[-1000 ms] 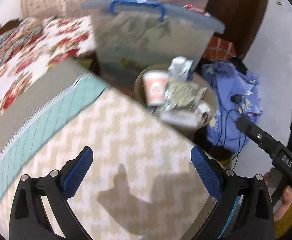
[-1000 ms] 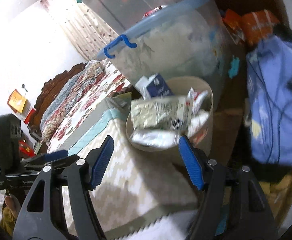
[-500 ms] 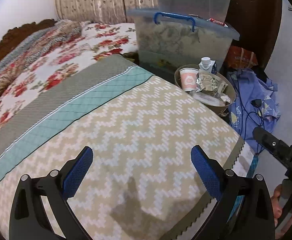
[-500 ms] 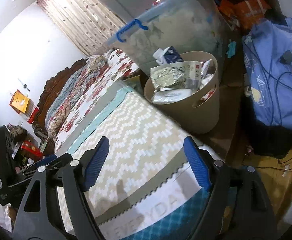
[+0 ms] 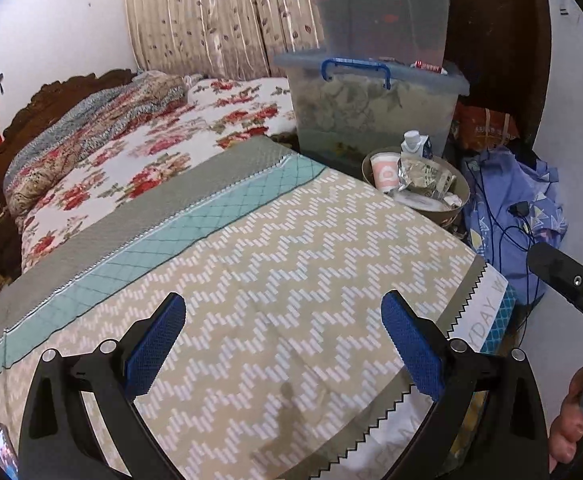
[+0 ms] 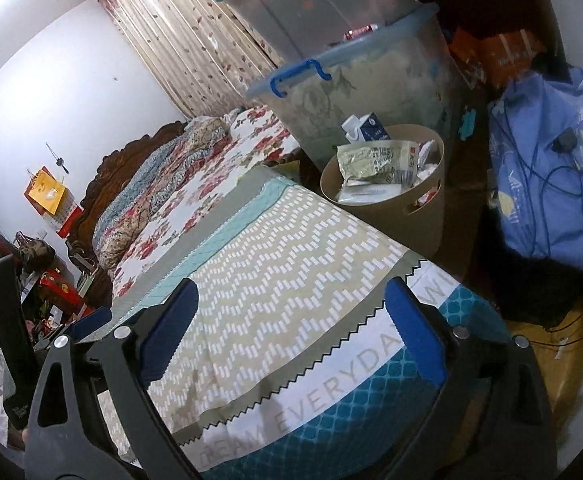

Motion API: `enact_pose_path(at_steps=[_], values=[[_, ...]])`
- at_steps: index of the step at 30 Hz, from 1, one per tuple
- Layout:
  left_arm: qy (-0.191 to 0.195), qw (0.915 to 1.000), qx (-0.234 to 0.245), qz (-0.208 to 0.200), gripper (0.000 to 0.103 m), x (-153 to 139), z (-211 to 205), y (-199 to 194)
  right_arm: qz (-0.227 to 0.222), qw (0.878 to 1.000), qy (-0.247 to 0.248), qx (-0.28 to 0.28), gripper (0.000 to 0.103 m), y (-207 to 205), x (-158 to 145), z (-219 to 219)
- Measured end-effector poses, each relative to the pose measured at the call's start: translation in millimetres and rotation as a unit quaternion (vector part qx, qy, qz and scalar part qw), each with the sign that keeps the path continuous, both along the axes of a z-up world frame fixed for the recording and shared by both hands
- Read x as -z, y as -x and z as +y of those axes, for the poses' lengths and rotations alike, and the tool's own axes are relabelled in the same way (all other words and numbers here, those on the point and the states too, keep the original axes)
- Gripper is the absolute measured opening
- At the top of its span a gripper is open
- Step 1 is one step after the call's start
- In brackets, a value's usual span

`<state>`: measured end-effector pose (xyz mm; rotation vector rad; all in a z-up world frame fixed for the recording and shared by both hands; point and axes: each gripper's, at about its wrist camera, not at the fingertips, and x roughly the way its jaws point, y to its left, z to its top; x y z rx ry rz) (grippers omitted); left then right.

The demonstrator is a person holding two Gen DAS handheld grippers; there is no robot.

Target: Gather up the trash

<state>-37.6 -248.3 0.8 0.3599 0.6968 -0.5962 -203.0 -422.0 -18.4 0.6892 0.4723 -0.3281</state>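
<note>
A bedroom, with a zigzag-patterned bed filling the foreground.
Left wrist view: the left gripper hung wide apart, empty; trash filled the beige bin beside the bed. Right wrist view: the right gripper was opening, nothing between its jaws.

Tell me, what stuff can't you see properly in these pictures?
- Bin bottom: both views, the trash piled on top hides what lies under it.
- Top box: both views, cloudy walls blur its contents, and the picture edge cuts off its top.
- Bed writing: both views, the right gripper finger and the fold cover some letters.
- Phone: left wrist view, cut off at the edge.
</note>
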Motion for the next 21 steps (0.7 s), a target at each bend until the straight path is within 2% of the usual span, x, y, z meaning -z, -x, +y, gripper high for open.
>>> enact_pose_path(at_steps=[10, 21], values=[[-0.006, 0.9987, -0.022, -0.045, 0.094, -16.1, 15.1, 22.6, -0.019, 1.000, 0.017, -0.002, 0.096, 14.7, -19.4, 18.9], [0.015, 0.9973, -0.032, -0.064, 0.094, -32.4, 29.7, 45.0, -0.041, 0.998, 0.039, -0.002, 0.098, 36.6, -36.6, 35.0]])
